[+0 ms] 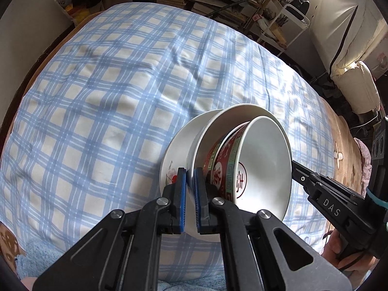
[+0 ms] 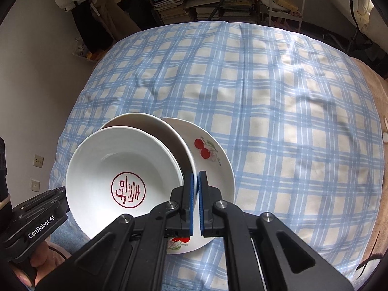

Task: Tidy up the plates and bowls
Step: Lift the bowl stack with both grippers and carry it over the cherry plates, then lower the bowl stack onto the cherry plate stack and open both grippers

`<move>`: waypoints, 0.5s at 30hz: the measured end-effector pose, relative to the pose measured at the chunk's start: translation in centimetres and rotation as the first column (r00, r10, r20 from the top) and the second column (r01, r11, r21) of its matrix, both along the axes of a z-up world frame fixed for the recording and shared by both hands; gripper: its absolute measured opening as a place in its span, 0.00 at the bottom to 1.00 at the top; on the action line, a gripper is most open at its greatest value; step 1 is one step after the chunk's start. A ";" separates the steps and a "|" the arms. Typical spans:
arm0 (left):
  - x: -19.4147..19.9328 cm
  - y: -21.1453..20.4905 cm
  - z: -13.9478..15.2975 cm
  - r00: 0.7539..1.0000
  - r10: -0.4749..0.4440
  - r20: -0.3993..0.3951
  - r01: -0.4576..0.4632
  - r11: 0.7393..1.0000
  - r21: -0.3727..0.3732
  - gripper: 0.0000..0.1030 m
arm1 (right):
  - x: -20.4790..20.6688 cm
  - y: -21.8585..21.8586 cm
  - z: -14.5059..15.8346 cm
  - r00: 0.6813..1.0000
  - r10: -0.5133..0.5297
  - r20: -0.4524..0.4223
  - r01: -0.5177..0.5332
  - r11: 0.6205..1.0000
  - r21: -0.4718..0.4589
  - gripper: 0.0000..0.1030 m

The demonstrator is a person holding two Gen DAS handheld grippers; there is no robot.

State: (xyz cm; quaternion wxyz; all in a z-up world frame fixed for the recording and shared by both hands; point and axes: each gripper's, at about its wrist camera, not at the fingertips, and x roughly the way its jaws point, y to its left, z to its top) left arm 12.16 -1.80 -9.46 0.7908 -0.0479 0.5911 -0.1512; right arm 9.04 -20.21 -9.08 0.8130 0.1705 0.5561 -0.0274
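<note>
A stack of dishes is held above the blue checked cloth. At the bottom is a white plate with cherries (image 2: 213, 155), also in the left wrist view (image 1: 177, 150). In it sits a plain white bowl (image 1: 228, 121) (image 2: 155, 123), and in that a red patterned bowl with a red seal inside (image 1: 264, 165) (image 2: 121, 169). My left gripper (image 1: 190, 177) is shut on the plate's and white bowl's rims. My right gripper (image 2: 197, 180) is shut on the plate's rim at the opposite side. The stack is tilted in the left wrist view.
The blue checked cloth (image 2: 278, 97) covers a bed or table. Bookshelves with stacked books (image 2: 206, 2) stand beyond its far edge. A white wire rack (image 1: 286, 24) is at the back right. A brown blanket (image 1: 349, 150) lies along the right side.
</note>
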 end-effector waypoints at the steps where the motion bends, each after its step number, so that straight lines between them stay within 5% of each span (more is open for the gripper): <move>1: 0.0 0.0 -0.1 1.000 0.000 0.003 0.000 1.000 0.004 0.04 | -0.1 0.0 -0.2 1.000 -0.004 0.004 0.004 1.000 0.004 0.06; 15: 0.0 -0.3 -1.3 0.999 -0.006 0.033 0.005 1.000 0.029 0.03 | -0.3 0.0 -1.8 1.000 -0.013 0.012 0.012 1.000 0.018 0.07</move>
